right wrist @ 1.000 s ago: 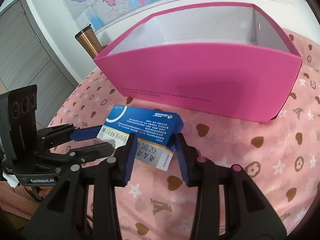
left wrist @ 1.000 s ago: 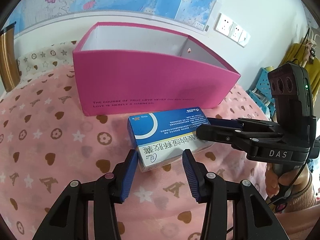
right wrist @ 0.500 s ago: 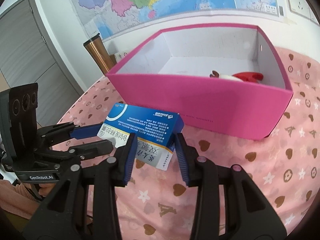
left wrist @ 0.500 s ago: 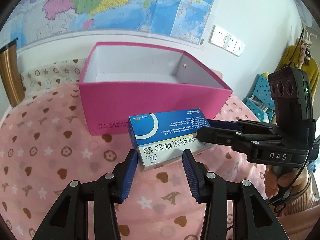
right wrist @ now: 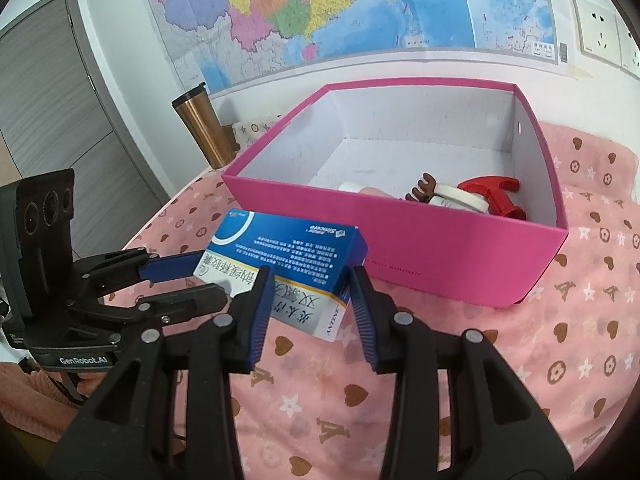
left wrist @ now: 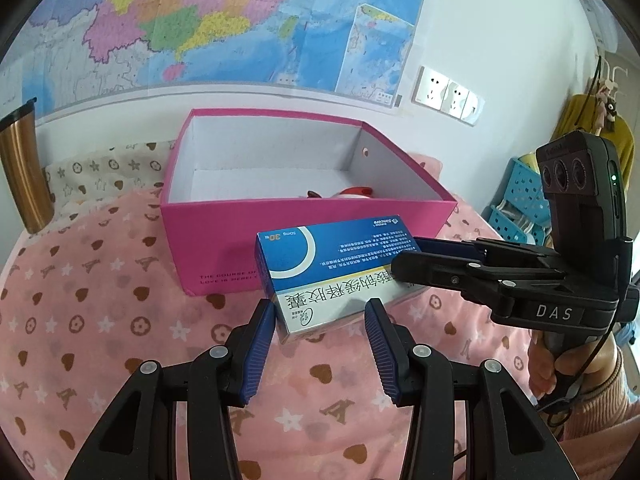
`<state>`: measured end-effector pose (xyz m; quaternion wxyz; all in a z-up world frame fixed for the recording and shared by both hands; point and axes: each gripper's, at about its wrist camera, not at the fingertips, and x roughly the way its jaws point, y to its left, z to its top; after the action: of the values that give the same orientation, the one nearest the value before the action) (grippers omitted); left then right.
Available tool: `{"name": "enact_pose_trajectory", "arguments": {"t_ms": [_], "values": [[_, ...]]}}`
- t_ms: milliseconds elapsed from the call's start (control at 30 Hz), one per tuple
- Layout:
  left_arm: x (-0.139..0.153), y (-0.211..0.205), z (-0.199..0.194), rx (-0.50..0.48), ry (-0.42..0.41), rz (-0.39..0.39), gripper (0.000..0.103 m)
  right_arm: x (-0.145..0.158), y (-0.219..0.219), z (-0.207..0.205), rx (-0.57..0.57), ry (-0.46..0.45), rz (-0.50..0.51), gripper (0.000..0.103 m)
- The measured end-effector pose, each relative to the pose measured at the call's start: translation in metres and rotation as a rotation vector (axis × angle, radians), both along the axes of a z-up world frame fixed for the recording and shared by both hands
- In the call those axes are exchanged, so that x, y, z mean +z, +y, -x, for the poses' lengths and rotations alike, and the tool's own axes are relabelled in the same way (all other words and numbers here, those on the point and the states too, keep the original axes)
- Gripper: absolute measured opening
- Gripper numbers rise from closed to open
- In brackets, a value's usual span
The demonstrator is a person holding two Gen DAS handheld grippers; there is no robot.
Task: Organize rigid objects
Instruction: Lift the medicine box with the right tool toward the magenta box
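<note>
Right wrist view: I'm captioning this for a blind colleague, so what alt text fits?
Two black claws with blue pads, the right claw and the left claw, grip a blue and white medicine box from two sides, in front of an open pink box on a pink patterned cloth. Inside it lie a red plastic piece and small items.

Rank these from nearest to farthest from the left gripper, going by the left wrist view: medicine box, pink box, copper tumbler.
From the left gripper:
1. Medicine box, just past the fingertips.
2. Pink box, behind it.
3. Copper tumbler, far left, at the wall.
</note>
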<state>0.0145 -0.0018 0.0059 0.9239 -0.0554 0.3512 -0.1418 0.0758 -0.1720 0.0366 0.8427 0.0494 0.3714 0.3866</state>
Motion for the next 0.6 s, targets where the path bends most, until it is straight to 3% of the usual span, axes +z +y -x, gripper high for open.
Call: {"name": "enact_pose_trajectory", "arguments": {"t_ms": [600], "values": [[0.019,0.003,-0.005,0.018,-0.062,-0.022,0.048,0.028,0.004,-0.008,-0.004,-0.077,-0.008,0.042]]}}
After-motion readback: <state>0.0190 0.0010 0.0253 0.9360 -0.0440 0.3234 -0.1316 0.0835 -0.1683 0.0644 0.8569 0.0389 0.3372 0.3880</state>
